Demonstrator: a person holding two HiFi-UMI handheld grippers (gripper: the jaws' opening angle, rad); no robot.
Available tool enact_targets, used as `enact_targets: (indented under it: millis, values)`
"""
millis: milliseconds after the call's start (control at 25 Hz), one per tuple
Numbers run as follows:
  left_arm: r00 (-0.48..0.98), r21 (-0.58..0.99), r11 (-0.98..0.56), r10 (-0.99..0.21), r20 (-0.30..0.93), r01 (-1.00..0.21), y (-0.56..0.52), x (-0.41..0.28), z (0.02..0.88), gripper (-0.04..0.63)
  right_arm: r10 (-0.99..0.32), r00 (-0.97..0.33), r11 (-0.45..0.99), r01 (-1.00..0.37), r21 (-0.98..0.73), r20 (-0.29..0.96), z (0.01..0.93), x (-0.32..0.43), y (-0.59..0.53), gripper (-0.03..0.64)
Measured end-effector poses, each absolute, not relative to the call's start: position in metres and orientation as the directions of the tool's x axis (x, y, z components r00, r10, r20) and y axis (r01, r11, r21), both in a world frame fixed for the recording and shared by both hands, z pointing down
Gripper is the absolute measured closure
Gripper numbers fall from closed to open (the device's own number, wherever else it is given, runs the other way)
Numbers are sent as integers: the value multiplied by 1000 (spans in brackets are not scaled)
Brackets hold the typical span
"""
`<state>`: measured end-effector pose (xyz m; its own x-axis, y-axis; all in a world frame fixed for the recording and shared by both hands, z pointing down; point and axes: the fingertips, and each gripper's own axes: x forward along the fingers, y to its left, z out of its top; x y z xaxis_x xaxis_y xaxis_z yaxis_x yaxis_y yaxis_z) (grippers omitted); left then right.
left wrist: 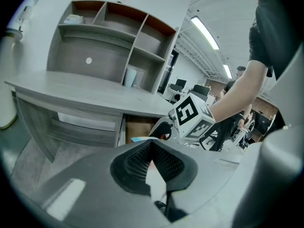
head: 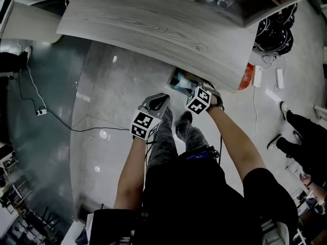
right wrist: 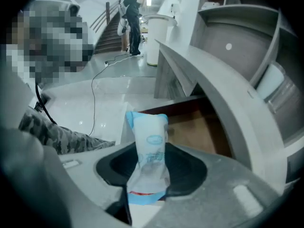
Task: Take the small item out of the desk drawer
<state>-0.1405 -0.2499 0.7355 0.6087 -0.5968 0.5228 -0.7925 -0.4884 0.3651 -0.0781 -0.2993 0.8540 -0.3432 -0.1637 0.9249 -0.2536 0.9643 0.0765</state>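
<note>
In the head view the curved grey desk [head: 168, 29] fills the upper middle of the frame, and under its lower edge the drawer [head: 174, 76] stands pulled out. The right gripper [head: 196, 88] is just right of the centre, directly over the open drawer, with a pale blue packet [head: 183, 82] at its tip. The left gripper [head: 159, 102] is a little lower and to the left, over the shiny floor [head: 102, 101] and apart from the drawer. Below both grippers are the person's legs in camouflage trousers [head: 168, 137]. In the left gripper view the left gripper [left wrist: 151, 146] has its dark pads [left wrist: 171, 163] together at the tips, and nothing is between them. Behind them, at the centre of the frame, are the brown opening of the drawer [left wrist: 140, 126] and the right gripper [left wrist: 164, 129], its marker cube to the right. The desk [left wrist: 85, 96] crosses the left half, and a shelf unit [left wrist: 109, 37] stands on it at the upper left. In the right gripper view the right gripper [right wrist: 148, 170] is closed on the packet [right wrist: 151, 146], white with blue edges, which stands upright between the pads in the lower middle. The packet is above the drawer [right wrist: 194, 125], whose wooden bottom shows to its right, under the desk [right wrist: 213, 80].
</note>
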Motion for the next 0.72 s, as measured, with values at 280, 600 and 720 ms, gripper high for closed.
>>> enact_targets:
  millis: [280, 600, 720]
  values:
    - [616, 353, -507, -595, 517, -786, -252, -133, 710, 594, -160, -408, 959, -278, 44, 899, 807, -77, -293, 443]
    - [625, 337, -531, -595, 505, -777, -251, -124, 679, 594, -148, -479, 954, -301, -4, 865, 751, -63, -280, 443]
    - [635, 331, -548, -593, 495, -768, -255, -118, 668, 594, -161, -509, 944, -330, -19, 845, 727, -56, -280, 443]
